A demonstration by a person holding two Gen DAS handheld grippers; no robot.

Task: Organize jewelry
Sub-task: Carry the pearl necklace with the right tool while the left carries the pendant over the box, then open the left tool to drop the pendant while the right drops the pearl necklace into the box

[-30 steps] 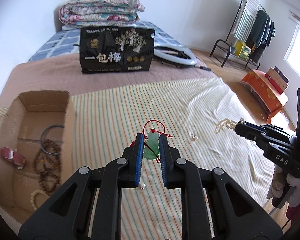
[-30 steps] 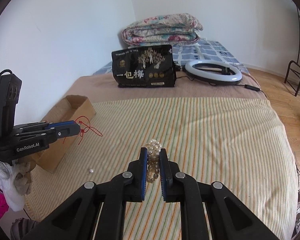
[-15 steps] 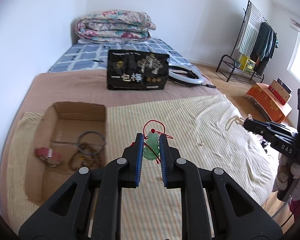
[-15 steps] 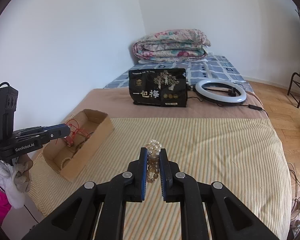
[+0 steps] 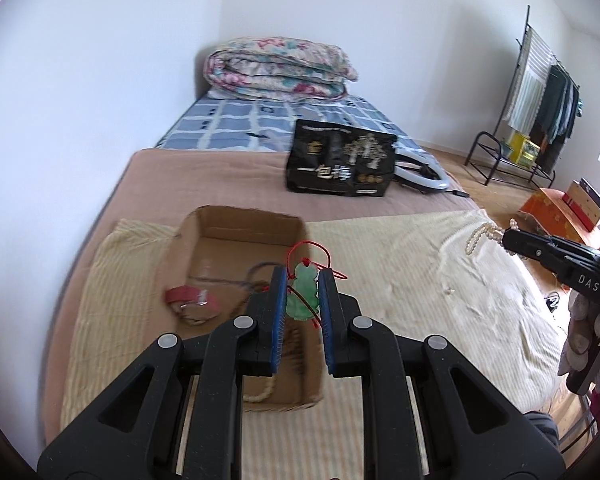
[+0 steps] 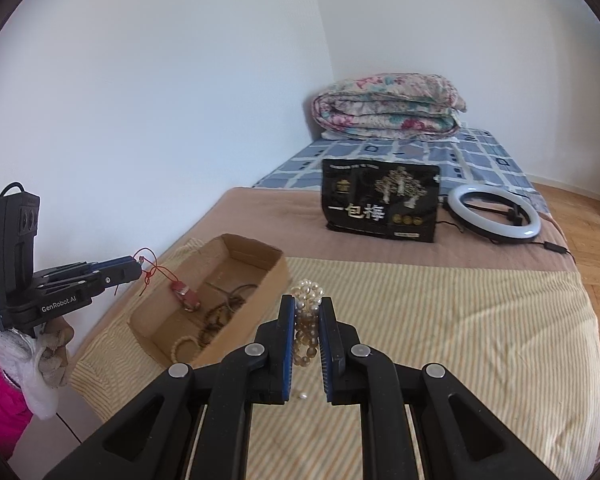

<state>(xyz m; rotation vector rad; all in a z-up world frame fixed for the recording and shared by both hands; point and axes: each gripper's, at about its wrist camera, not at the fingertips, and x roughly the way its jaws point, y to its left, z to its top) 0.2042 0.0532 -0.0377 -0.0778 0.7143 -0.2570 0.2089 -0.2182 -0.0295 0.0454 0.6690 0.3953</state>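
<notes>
My left gripper [image 5: 303, 276] is shut on a green jade pendant [image 5: 302, 295] with a red cord, held in the air over the near right part of the cardboard box [image 5: 236, 216]. In the right wrist view the left gripper [image 6: 136, 268] hangs left of the box [image 6: 276, 264], its red cord dangling. My right gripper [image 6: 306, 302] is shut on a pearl bead bracelet [image 6: 307, 328], above the striped cloth just right of the box. The box holds a red item [image 6: 186, 296], dark bead strings [image 6: 216, 318] and a pale bead strand [image 6: 176, 350].
A striped cloth [image 6: 440, 320] covers the near bed. A black printed bag [image 6: 380, 206] and a ring light [image 6: 494, 212] lie farther back, with a folded quilt [image 6: 388, 110] behind. One loose pearl [image 6: 302, 396] lies under my right gripper. A clothes rack [image 5: 540, 108] stands at right.
Both grippers have risen and drawn back and leftward with their jewelry. The box now sits under the left gripper and closer to the right one.
</notes>
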